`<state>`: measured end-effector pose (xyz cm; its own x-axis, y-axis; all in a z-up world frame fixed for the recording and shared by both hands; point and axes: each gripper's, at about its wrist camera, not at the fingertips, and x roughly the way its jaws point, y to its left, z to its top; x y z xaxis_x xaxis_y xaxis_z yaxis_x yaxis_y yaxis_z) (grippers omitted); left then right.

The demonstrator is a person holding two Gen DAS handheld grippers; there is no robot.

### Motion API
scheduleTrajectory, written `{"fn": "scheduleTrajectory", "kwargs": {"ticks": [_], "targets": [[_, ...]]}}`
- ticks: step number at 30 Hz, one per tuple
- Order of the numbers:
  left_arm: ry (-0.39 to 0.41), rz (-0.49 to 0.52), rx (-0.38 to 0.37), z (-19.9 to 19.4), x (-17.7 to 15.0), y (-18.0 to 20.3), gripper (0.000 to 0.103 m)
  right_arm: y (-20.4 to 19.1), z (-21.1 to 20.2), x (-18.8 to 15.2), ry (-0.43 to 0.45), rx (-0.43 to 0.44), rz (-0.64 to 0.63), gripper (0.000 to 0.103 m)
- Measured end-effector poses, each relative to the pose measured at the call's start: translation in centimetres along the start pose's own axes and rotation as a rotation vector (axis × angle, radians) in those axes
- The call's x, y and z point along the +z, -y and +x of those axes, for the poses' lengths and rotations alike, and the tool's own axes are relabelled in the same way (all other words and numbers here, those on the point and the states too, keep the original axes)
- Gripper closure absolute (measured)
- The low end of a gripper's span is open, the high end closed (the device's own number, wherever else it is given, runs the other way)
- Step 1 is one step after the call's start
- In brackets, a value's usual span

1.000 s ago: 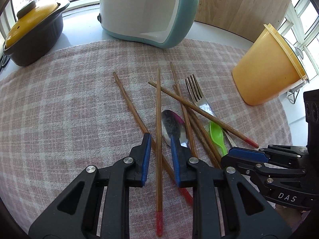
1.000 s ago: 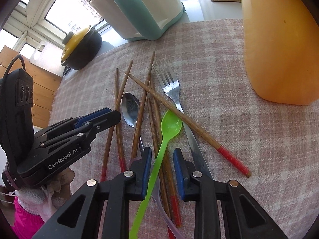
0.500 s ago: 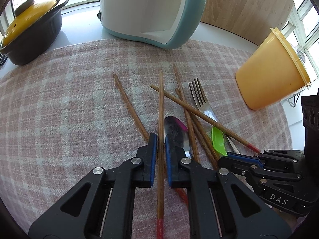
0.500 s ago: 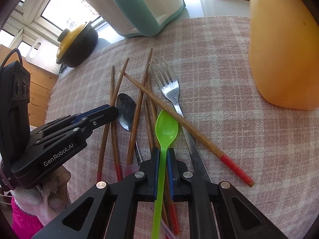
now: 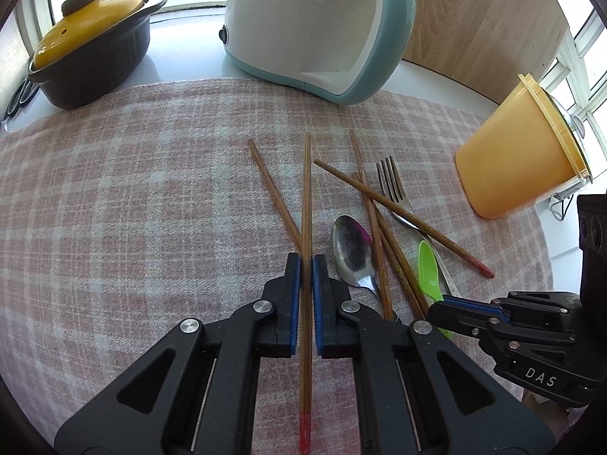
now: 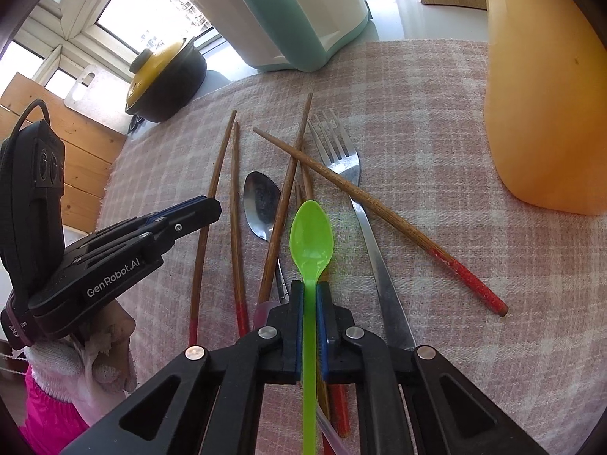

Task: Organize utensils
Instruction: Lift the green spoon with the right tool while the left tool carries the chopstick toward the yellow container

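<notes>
Several red-tipped wooden chopsticks, a steel fork [image 5: 394,185], a steel spoon [image 5: 351,244] and a green plastic spoon [image 6: 312,242] lie heaped on a pink checked cloth [image 5: 132,197]. My left gripper [image 5: 306,261] is shut on one wooden chopstick [image 5: 306,197], which runs straight out between the blue pads. My right gripper [image 6: 310,288] is shut on the handle of the green spoon, its bowl pointing away. In the right wrist view the left gripper [image 6: 212,208] reaches in from the left. A yellow tub [image 5: 519,155] lies on its side to the right.
A white and teal appliance [image 5: 318,26] stands beyond the cloth. At far left sits a black pot with a yellow lid [image 5: 91,45]. A wooden board [image 5: 485,19] leans at the back right. A hand in a white glove and a pink sleeve [image 6: 49,402] show low left.
Both grippers closed from open: the left onto the chopstick, the right onto the green spoon's handle. The left view has shifted, and the held chopstick now stands off the pile.
</notes>
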<state>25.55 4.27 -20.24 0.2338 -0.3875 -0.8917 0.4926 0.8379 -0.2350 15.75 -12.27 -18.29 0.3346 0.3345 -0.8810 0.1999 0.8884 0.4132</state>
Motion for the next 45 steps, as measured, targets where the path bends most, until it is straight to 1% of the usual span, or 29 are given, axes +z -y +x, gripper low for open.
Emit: {"fn": "scheduleTrajectory", "kwargs": {"ticks": [4,9,12,18,25,32,40,45], "targets": [[0.027,-0.028,0.002,-1.3,-0.4,-0.1,0.099,-0.8,-0.8,-0.1,0.027,-0.011,-0.051,0.099],[0.083,-0.061,0.01,-3.6,-1.0,0.6,0.099,-1.9,-2.5,-0.2,0.075,-0.022,-0.138,0.099],[0.121,-0.088,0.036,-5.0,-1.3,1.5,0.099,-2.4,-3.9,-0.2,0.107,-0.034,-0.208,0.099],[0.198,-0.137,0.057,-7.5,-2.0,3.8,0.099,-2.6,-7.2,-0.4,0.178,-0.052,-0.337,0.099],[0.277,-0.195,0.091,-9.9,-3.2,7.0,0.099,-2.2,-10.8,-0.3,0.249,-0.035,-0.454,0.099],[0.358,-0.241,0.122,-12.5,-4.3,10.0,0.099,-1.9,-13.7,-0.5,0.302,-0.011,-0.564,0.099],[0.44,-0.252,0.154,-15.8,-4.6,13.9,0.099,-1.5,-16.6,-0.2,0.355,0.033,-0.637,0.099],[0.49,-0.248,0.176,-17.7,-4.1,15.8,0.099,-1.6,-18.4,0.4,0.392,0.056,-0.685,0.099]]}}
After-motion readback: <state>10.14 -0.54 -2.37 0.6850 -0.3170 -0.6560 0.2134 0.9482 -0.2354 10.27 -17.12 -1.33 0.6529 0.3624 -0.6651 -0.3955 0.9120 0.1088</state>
